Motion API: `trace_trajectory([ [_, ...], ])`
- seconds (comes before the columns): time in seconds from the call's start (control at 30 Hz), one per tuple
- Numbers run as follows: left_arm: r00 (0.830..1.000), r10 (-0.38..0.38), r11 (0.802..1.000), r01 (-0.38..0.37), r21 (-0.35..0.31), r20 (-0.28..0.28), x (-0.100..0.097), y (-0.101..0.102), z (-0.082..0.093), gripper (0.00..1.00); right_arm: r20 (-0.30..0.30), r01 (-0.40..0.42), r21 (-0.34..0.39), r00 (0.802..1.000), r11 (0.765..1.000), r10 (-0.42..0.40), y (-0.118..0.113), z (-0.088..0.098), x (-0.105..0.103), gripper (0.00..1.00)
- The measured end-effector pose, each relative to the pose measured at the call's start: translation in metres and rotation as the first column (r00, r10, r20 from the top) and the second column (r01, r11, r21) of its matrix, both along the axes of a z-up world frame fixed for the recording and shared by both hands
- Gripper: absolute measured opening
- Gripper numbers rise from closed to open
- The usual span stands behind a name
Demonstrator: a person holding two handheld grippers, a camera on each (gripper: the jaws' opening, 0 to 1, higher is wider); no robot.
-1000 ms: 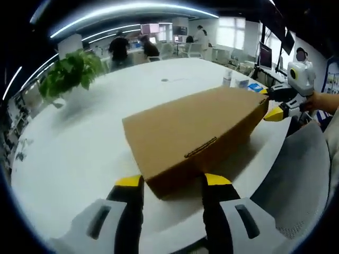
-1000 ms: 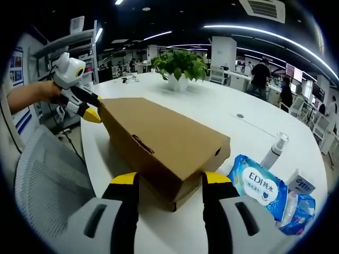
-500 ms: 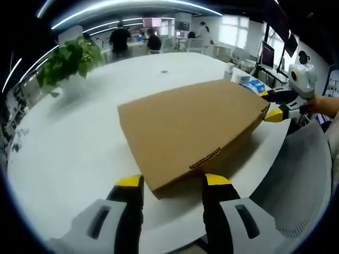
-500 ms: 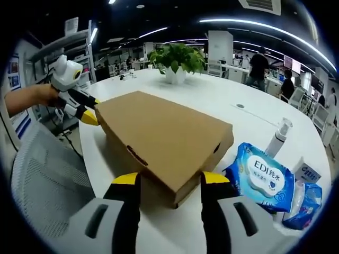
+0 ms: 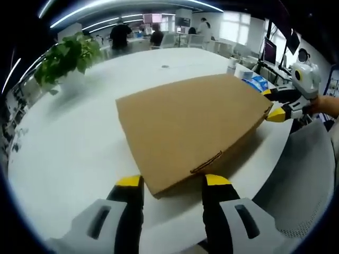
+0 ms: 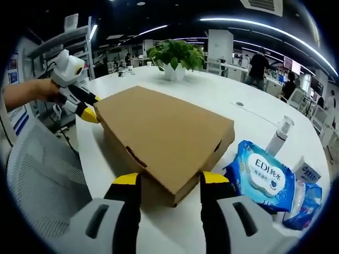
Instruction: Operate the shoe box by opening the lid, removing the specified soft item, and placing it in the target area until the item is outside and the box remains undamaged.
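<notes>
1. Here, the left gripper (image 5: 172,182) in its own view: the yellow-tipped jaws stand apart, spread to either side of the near corner of the shoe box (image 5: 193,129). Whether the tips touch the cardboard cannot be told.
2. Right gripper (image 6: 167,180) in its own view: jaws likewise parted, straddling the opposite corner of the box (image 6: 164,135); contact cannot be told from this angle.
3. Each gripper as seen from the other's camera: the right gripper (image 5: 275,106) sits at the far right corner of the box, with one yellow tip above the lid edge and one below it. The left gripper (image 6: 90,108) meets the far left corner of the box.
4. The shoe box is plain brown cardboard with its lid shut, lying flat near the edge of a white table (image 5: 79,143). A tuck slot shows on the side wall (image 6: 132,156).
5. Beside the box on the table, right gripper view: a blue pack of wet wipes (image 6: 262,177) just beside the box corner, a white pump bottle (image 6: 279,135) behind the pack and a small white carton (image 6: 307,172) to its right.
6. Farther out: a potted plant (image 6: 177,58) stands on the table beyond the box, and a grey mesh chair (image 6: 39,180) sits at the table's near edge.
7. Background: an open office with ceiling light strips and people (image 5: 121,37) standing at desks.
</notes>
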State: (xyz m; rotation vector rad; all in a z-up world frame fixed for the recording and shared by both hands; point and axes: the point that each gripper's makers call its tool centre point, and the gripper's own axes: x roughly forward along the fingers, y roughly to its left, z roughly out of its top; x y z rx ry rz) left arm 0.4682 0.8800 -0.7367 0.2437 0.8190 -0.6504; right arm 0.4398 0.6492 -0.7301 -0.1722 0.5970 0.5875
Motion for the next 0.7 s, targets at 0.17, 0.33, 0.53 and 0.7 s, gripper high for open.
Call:
trace_trajectory([
  [0.17, 1.0, -0.005, 1.0, 0.005, 0.001, -0.002, 0.009, -0.003, 0.0, 0.42, 0.0, -0.01, -0.015, 1.0, 1.0, 0.01, -0.003, 0.0, 0.009, 0.4],
  [0.33, 1.0, -0.01, 1.0, 0.01, 0.0, -0.003, 0.019, -0.005, 0.0, 0.42, -0.003, -0.015, -0.022, 1.0, 1.0, 0.015, -0.006, -0.001, 0.017, 0.4],
  [0.53, 1.0, -0.017, 1.0, 0.017, -0.004, -0.008, 0.03, -0.008, -0.001, 0.42, -0.015, -0.03, -0.04, 0.999, 0.999, 0.029, -0.01, -0.006, 0.026, 0.39],
  [0.7, 1.0, -0.019, 1.0, 0.019, -0.006, -0.009, 0.04, -0.012, -0.001, 0.42, -0.012, -0.029, -0.046, 1.0, 0.999, 0.028, -0.015, -0.005, 0.036, 0.39],
])
